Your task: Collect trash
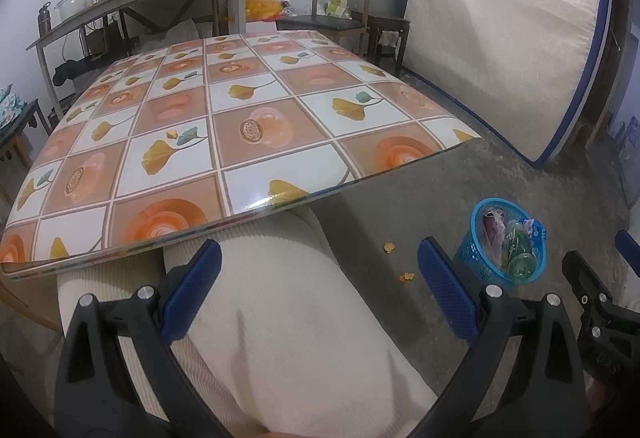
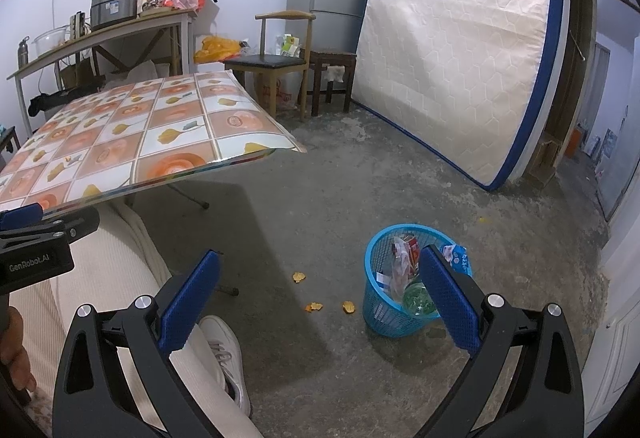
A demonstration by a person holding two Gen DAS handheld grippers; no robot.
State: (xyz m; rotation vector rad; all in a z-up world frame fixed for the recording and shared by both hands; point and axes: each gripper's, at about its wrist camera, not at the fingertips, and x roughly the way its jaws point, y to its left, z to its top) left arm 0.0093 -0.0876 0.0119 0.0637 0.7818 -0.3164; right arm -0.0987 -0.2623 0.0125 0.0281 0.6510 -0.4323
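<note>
Left gripper spread wide and empty over the person's lap, right gripper wide and empty, blue bin of trash touching its right fingertip in view, orange scraps on floor between its fingers, table ahead-left.

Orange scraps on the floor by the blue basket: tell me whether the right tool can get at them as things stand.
Probably yes. The right tool is open and empty, the orange scraps lie on bare floor beside the blue basket, and nothing blocks the way.

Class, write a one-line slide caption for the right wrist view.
Open right gripper above concrete floor: blue basket holds trash, orange scraps lie beside it.
</note>
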